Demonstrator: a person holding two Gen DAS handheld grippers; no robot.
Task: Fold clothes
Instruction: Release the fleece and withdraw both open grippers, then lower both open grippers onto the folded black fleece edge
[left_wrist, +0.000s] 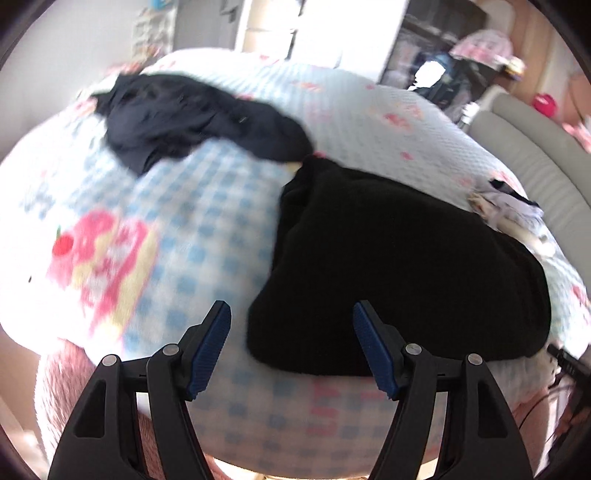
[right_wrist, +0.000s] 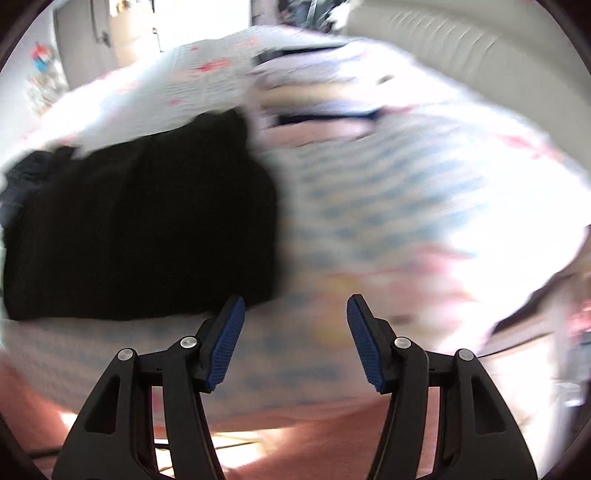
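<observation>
We judge the folded black fleece garment (left_wrist: 399, 266) soft, light and floppy. Left gripper (left_wrist: 291, 314) and right gripper (right_wrist: 295, 308) gape empty; take its 6 o'clock edge.

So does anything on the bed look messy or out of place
Yes. The dark garment at the far side lies crumpled, unlike the folded black garment nearby. A small heap of light clothes sits unfolded at the bed's right edge.
</observation>
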